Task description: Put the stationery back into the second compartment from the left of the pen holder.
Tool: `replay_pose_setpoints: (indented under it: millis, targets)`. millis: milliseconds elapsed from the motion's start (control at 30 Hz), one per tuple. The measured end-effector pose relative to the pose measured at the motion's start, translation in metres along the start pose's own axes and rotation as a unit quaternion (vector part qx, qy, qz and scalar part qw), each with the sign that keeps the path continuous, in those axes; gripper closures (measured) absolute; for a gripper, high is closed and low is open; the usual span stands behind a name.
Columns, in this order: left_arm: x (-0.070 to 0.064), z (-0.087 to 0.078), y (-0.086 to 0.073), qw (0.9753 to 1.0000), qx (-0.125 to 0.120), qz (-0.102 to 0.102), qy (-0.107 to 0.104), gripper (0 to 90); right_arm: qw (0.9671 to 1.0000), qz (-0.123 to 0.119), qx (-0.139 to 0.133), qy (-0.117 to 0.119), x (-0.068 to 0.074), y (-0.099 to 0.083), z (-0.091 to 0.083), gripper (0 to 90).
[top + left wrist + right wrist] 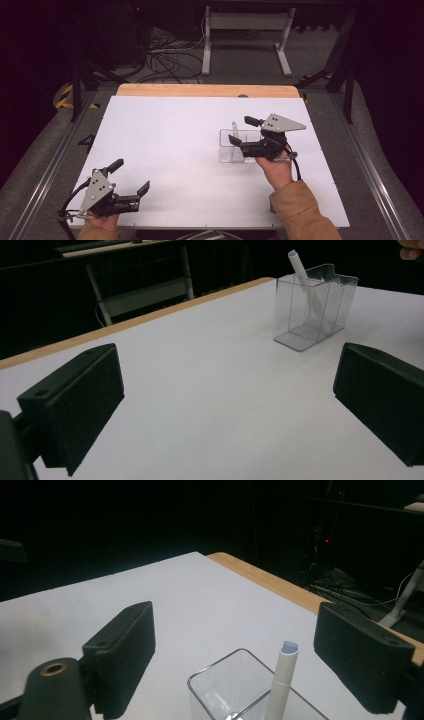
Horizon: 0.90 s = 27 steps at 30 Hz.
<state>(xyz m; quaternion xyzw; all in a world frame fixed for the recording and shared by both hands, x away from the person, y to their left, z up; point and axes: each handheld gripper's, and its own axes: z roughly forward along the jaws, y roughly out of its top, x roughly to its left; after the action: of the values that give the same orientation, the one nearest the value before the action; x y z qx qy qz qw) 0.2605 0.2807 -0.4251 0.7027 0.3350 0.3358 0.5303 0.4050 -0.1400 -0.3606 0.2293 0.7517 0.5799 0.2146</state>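
Right claw (241,134) hovered wide open over clear plastic holder (239,146), gripping nothing; seemingly just parted from white pen (281,681), or about to take it; hard to judge which. Left claw (131,177) idled near front left table (165,150) edge, likewise spread and empty; well apart from holder. Pen stood tilted inside one of the holder's compartments, tip above rim; nothing else visible in the holder.

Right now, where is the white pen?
In the high view the white pen stands tilted in the clear box on the table's right half, just ahead of the open right gripper.
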Motion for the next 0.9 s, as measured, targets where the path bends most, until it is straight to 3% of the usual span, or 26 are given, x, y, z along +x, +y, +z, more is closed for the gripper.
replay_pose_setpoints:
  millis: [200, 467, 667, 900]
  targets:
    - [0.001, 0.000, 0.000, 1.0000, 0.001, 0.004, 0.000, 0.6, 1.0000, -0.007, -0.001, 0.004, 0.002, 0.003, -0.005, 13.8]
    - [0.001, -0.002, 0.000, 1.0000, 0.001, 0.002, 0.001, 0.6, 0.9997, -0.003, 0.018, 0.014, 0.003, -0.002, -0.020, 4.1]
    - [0.000, -0.001, 0.000, 1.0000, 0.002, 0.008, 0.003, 0.6, 0.9995, -0.014, 0.027, -0.011, 0.004, -0.031, -0.050, 1.5]
    - [-0.001, 0.000, 0.000, 1.0000, 0.003, 0.007, 0.003, 0.6, 0.9991, 0.004, 0.037, -0.022, -0.001, -0.058, -0.069, 1.3]
